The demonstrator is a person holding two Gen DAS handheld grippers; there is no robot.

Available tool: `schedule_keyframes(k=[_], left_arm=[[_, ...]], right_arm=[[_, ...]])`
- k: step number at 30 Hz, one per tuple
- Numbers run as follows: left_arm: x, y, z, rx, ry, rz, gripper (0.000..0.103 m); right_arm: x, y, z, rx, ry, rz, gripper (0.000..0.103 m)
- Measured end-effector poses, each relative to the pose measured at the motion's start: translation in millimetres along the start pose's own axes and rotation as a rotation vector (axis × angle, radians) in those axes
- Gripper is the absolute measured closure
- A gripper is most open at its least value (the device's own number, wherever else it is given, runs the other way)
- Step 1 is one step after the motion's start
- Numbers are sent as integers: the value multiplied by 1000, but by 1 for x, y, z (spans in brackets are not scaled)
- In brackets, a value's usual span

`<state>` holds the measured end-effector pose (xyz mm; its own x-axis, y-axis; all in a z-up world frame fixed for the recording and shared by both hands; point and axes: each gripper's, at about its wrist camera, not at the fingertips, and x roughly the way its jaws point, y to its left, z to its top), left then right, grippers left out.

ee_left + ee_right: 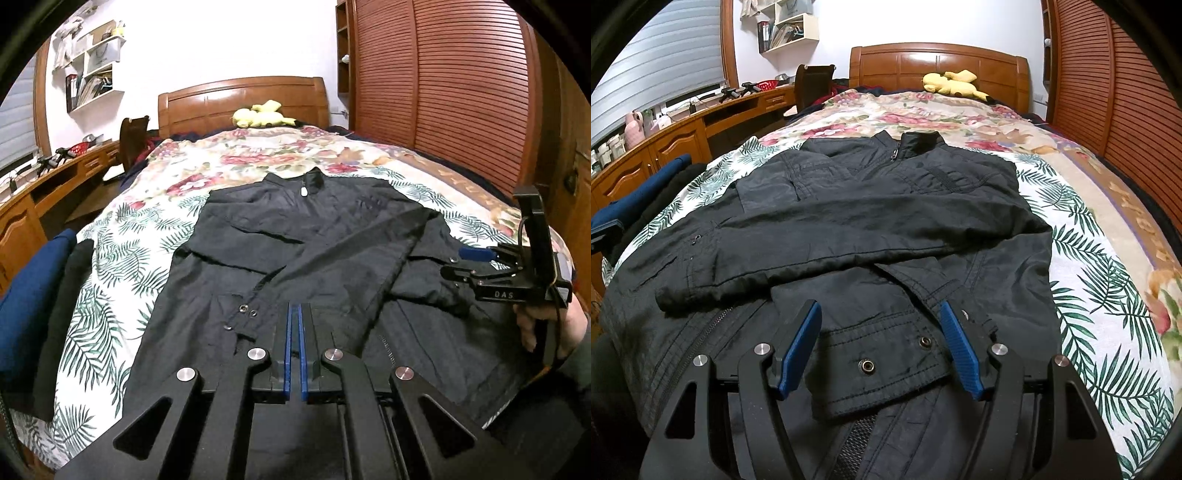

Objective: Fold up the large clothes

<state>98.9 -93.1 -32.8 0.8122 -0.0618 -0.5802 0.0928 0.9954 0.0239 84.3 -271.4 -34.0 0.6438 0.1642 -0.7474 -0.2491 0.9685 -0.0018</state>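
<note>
I see the black jacket [303,258] lying face up on the bed's floral quilt [122,258], collar toward the wooden headboard [243,103], both sleeves folded across its chest. My left gripper [295,314] hangs above the jacket's lower front, its blue fingers [288,343] pressed together with nothing between them. My right gripper [881,314] sits low over the hem with its fingers [799,343] spread apart; the snap-buttoned sleeve cuff [886,365] lies between them, but the pads do not press on it. A yellow plush toy [951,86] rests by the headboard.
</note>
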Motion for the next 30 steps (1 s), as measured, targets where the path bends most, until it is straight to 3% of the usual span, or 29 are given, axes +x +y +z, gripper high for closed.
schedule_keyframes(k=[3,7,11,21,30], left_arm=[[-1,3,-4,-9,12,16,92],[-2,16,-7,-47,19,22,60],[-6,28,-12,-61,20,35,47],[-5,57,-30,-90,45,69,40],[0,79,-40,-102,67,71,40]], right_arm=[[0,0,0,0,0,-1,35],[-4,3,-1,-4,-10,10,35],[-7,7,-3,-11,4,15,35],[-33,12,-11,-44,19,-43,35],[-58,-7,-51,-29,85,-153,35]])
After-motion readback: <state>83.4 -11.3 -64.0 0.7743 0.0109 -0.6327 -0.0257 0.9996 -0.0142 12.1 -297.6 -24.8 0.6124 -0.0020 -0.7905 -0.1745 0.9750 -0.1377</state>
